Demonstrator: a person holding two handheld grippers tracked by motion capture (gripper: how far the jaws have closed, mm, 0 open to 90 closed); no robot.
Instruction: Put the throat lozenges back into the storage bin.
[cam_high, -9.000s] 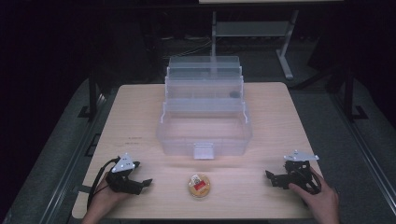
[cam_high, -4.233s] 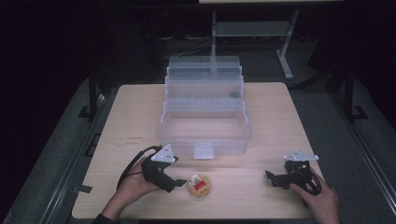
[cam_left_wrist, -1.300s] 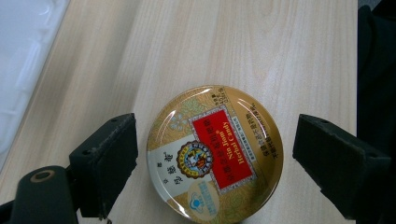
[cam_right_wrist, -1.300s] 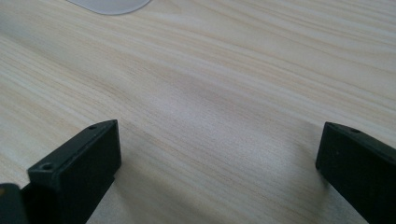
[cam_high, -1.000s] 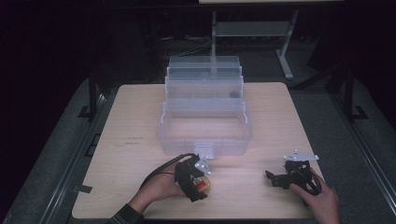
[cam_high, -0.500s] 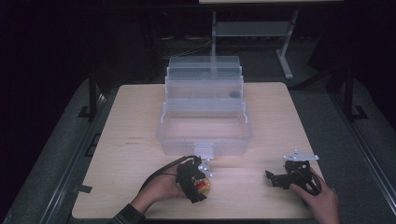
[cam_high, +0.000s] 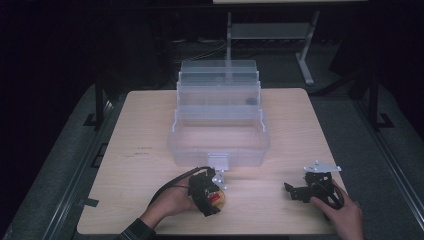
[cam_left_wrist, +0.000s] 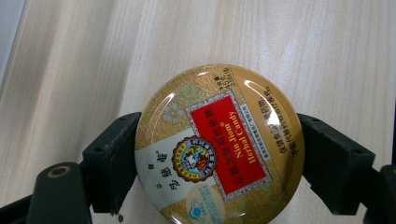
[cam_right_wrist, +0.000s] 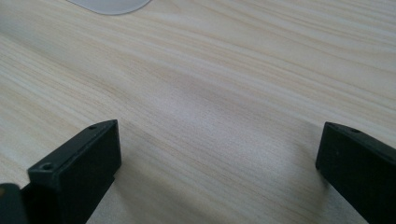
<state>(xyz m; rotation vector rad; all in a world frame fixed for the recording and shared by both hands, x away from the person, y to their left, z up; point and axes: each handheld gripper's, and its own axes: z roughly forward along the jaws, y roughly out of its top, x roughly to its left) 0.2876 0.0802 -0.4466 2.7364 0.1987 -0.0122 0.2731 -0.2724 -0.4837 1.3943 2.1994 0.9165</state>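
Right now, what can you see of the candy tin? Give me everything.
The candy tin is a round, flat, glossy gold tin, likely metal. Its lid carries a red panel reading Nin Jiom Herbal Candy, a round emblem and a white patch with Chinese characters. It lies flat, lid up, on the wooden table near its front edge, in front of the clear tiered box. The left gripper has one black jaw against each side.

1. From my feed the room is really dark; the light falls mostly on the pale wooden table (cam_high: 150, 130).
2. I see grey carpet-like floor (cam_high: 365, 135) around it.
3. Behind stands a grey metal stand (cam_high: 270, 31) with a low shelf.
4. Dark frame legs (cam_high: 98, 102) flank the table.
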